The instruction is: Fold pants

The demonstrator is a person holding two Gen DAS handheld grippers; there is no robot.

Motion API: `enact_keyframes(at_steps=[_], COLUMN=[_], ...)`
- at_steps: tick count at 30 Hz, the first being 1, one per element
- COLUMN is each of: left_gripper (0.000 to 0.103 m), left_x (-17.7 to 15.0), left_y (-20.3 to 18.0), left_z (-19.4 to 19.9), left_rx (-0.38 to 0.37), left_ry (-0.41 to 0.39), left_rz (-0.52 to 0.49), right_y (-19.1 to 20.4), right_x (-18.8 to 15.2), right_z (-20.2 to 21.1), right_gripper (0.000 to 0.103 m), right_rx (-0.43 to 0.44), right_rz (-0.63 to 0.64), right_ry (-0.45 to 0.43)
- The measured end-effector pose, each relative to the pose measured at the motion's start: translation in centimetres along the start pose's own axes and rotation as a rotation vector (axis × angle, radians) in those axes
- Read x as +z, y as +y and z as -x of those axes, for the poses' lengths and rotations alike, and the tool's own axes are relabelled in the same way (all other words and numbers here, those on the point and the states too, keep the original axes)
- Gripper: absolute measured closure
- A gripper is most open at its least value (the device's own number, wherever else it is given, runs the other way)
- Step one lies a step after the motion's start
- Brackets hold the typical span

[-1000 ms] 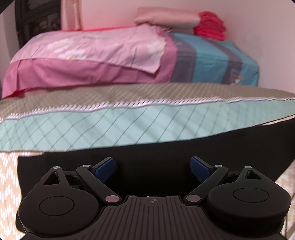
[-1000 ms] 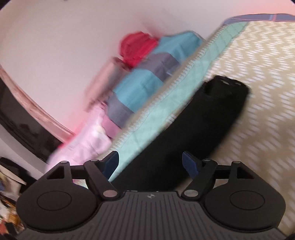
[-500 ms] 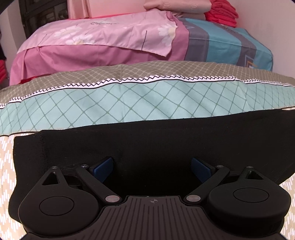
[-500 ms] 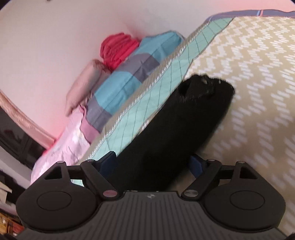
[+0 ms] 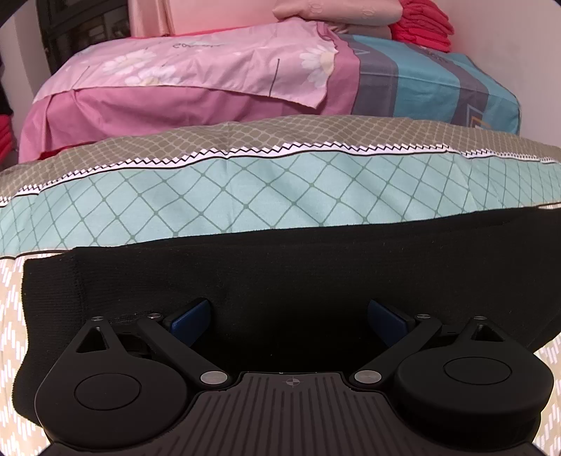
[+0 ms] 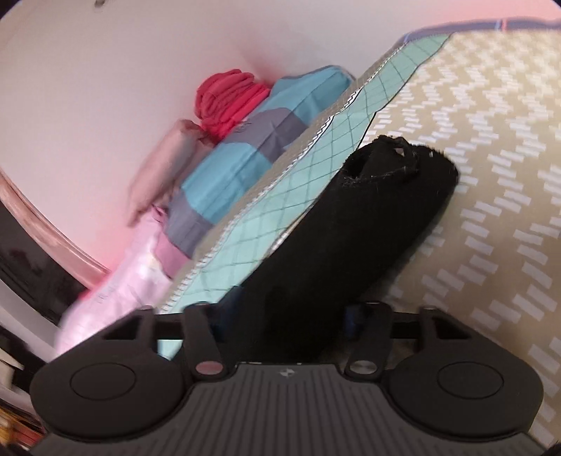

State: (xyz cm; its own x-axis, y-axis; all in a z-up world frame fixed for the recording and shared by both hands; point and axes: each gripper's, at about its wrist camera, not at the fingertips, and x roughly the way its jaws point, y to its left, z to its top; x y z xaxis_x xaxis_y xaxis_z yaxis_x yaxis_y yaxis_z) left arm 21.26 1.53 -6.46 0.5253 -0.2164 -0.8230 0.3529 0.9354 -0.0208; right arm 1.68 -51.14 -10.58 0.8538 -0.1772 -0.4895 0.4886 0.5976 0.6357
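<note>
Black knit pants (image 5: 280, 280) lie as a long band across a bed cover printed with beige and white chevrons (image 6: 491, 175), their far edge along the cover's teal diamond-check border (image 5: 245, 196). One end of the band, with a ribbed hem, sits at the left in the left wrist view; the other end, an open mouth of fabric, shows far off in the right wrist view (image 6: 385, 158).

Left tongs (image 5: 289, 314): low over the pants, blue-padded fingers (image 5: 191, 315) spread wide apart, black cloth spanning the gap between them. Nothing pinched.

Right tongs (image 6: 287, 312): view blurred. Fingers set apart, the pants running between them and away up the frame. Blue pads barely visible against the cloth; the fabric fills the gap, but whether the pads press on it cannot be told.

Beyond the teal border: a second bed with a pink floral sheet (image 5: 210, 66) over a magenta layer, beside it a blue and grey striped cover (image 5: 438, 84). On top, a pale pink pillow (image 5: 333, 10) and a stack of folded red cloth (image 6: 228, 101) against the white wall (image 6: 105, 87).
</note>
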Motion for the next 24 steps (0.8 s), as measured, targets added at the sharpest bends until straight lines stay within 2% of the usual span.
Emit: enact_keyframes(at_steps=[1,2,7,13,15,18,21,22,24], left_gripper=[0.0,0.0,0.0,0.0,0.0,0.0,0.0,0.0,0.0], left_x=[0.2,0.4,1.2,1.7,1.7,1.5,1.3,1.2,1.1], left_y=[0.0,0.2,0.7,1.5,2.0,2.8,3.5,3.7,4.0], left_z=[0.2,0.5,2.4,4.7,5.1,5.4,5.6,5.7,6.0], left_rx=[-0.004,-0.014,-0.042,-0.025,-0.019,-0.012,-0.012,-0.012,-0.01], left_ry=[-0.007,-0.015,-0.069,-0.128,-0.137,-0.14,-0.142,-0.146,-0.154], left_rz=[0.008,0.018,0.049,0.042,0.05,0.073,0.102,0.114,0.142], right_y=[0.6,1.0,1.8,2.8,3.6,6.2,11.7,13.9,18.0], right_x=[0.0,0.0,0.1,-0.3,-0.4,-1.4,-4.3,-6.0,-10.7], right_z=[-0.1,-0.1,0.2,-0.2,0.0,0.9,3.0,3.9,5.6], right_gripper=[0.075,0.077,0.079,0.08,0.08,0.081,0.081,0.081,0.081], right_rx=[-0.056,-0.081,-0.118,-0.151,-0.173,-0.229,-0.274,-0.268,-0.166], right_rz=[0.045,0.075,0.063,0.134,0.199,0.36,0.666,0.768,0.971], right_ry=[0.003,0.012,0.009,-0.002,-0.014,-0.069,-0.213,-0.276,-0.369])
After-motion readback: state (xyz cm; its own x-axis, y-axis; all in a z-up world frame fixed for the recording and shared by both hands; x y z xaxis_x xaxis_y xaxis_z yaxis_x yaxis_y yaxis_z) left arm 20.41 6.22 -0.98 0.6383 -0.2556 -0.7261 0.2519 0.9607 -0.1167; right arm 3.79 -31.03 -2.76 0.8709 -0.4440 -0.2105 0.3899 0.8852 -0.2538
